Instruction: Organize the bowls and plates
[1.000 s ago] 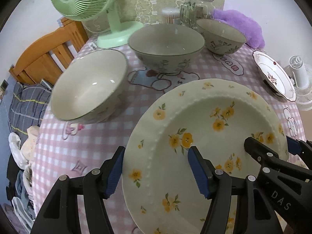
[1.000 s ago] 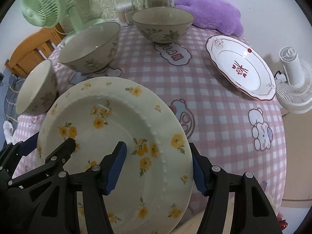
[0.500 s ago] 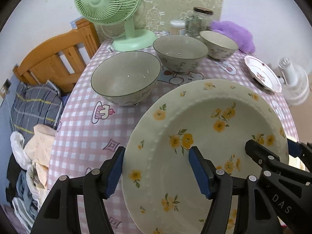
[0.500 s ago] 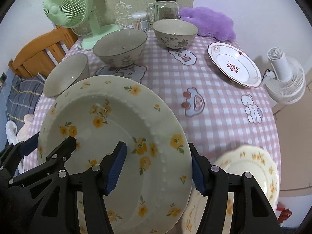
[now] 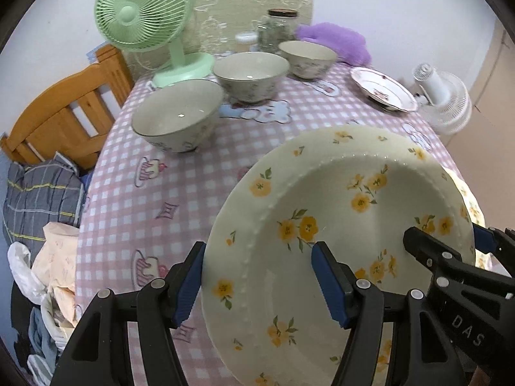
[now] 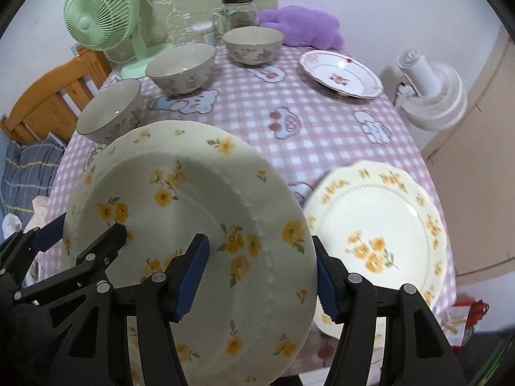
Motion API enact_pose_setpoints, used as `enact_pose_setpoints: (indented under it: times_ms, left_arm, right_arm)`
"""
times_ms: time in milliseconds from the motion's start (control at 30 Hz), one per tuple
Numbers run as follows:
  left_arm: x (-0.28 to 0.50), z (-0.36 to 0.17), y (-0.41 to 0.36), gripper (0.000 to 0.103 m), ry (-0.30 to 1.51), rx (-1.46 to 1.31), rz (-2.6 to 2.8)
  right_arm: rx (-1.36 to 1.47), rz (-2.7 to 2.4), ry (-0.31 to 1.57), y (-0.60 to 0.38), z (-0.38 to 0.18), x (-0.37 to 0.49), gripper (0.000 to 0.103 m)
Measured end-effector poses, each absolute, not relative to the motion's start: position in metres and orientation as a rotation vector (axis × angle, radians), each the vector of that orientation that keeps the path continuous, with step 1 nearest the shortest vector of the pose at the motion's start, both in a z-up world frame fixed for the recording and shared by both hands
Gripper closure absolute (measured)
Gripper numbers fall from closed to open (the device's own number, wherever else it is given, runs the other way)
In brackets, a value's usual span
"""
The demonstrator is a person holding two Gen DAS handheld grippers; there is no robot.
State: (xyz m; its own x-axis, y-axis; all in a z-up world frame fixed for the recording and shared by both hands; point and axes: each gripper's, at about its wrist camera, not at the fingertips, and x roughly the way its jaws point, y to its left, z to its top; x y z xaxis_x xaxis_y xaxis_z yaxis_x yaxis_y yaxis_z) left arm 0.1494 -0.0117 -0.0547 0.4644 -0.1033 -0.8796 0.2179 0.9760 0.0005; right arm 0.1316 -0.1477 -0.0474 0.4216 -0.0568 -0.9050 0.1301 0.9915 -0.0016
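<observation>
A cream plate with yellow flowers point(image 5: 347, 225) is held lifted and tilted above the near part of the table; it also shows in the right wrist view point(image 6: 193, 212). My left gripper point(image 5: 260, 283) is shut on its left rim. My right gripper point(image 6: 260, 276) is shut on its right rim. A second yellow-flowered plate point(image 6: 379, 225) lies on the table below and to the right. A white plate with red marks point(image 6: 341, 72) lies at the far right. Three cream bowls point(image 5: 177, 114) point(image 5: 251, 74) point(image 5: 307, 58) stand in a row at the back left.
A green fan point(image 5: 145, 16), a glass jar point(image 5: 278, 27) and a purple plush point(image 5: 334, 40) stand at the table's far edge. A wooden chair point(image 5: 61, 112) and laundry point(image 5: 38, 193) are left of the table. A white fan point(image 6: 431, 96) stands off the right edge.
Both grippers have pulled back and up with the plate. The bowls look farther away, and the second yellow-flowered plate has come into view under the held one.
</observation>
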Motion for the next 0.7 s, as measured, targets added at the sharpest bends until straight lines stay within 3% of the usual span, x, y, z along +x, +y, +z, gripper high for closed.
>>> enact_pose_setpoints:
  times_ms: [700]
  left_arm:
    - [0.142,-0.062,-0.131,0.036,1.109,0.065,-0.154]
  right_arm:
    - [0.078,-0.076,1.141,-0.269,-0.046,0.126,0.038]
